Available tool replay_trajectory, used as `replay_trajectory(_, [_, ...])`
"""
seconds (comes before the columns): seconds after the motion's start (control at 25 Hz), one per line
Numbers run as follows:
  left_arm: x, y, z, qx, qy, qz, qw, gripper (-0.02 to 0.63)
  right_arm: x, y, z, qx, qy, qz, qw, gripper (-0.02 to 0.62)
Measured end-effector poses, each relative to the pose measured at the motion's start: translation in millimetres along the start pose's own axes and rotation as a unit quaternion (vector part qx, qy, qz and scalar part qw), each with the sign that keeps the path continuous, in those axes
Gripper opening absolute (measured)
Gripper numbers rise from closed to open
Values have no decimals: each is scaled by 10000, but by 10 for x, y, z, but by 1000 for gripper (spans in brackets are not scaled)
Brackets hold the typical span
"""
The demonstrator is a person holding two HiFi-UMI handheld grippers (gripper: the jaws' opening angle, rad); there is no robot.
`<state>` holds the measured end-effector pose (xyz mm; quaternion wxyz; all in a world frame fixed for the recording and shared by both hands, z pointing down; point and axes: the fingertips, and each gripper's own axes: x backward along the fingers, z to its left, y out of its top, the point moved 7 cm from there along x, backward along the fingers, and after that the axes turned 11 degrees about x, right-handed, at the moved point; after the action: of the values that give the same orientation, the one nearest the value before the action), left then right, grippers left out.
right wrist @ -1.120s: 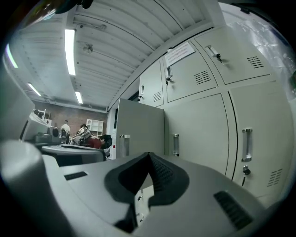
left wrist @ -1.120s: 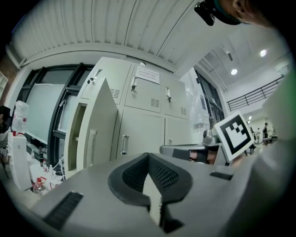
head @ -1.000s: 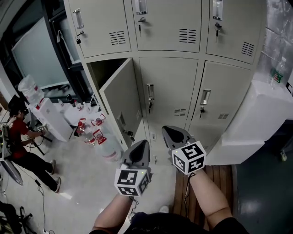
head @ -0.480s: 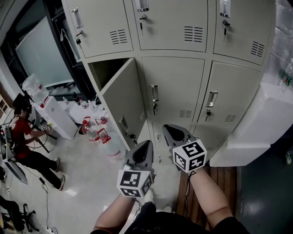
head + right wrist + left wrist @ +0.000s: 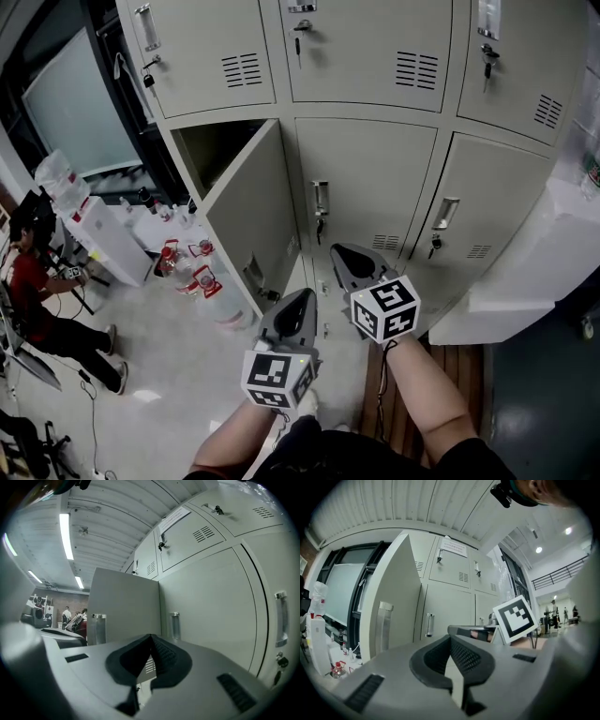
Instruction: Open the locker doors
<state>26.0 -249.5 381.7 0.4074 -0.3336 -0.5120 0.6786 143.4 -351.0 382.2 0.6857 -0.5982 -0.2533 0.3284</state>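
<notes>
Meanwhile only the view has shifted: left gripper (image 5: 301,294) and right gripper (image 5: 338,251) stay pinched together, empty — middle door (image 5: 366,178) awaits beside the swung-out door (image 5: 251,220).

Nothing legible anywhere in view. White paper notice (image 5: 453,547) taped on a pale grey metal locker front, above and right of the open pale grey locker door (image 5: 396,597): print too small and blurred to read.

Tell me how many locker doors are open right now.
1. The middle row's left door stands swung open. Shut: the three top-row doors and the middle row's centre door and right door. Lower doors may be hidden.
</notes>
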Motion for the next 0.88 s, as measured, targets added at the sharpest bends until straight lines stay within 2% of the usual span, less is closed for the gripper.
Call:
replay_trajectory(0.36, [-124,-5,96,-65,-115,181,9998,0,-494,-19,-226,3,-27,-45,10000,66])
replay_trajectory(0.56, [-155,44,150,-129,-114,85,9998,2,-799,-22,-322,102,-106,3,9999,101])
replay_trajectory(0.88, [-156,34,187,-149,-219,93,9996,2,-1172,-65,-399,320,-492,200,9981,146])
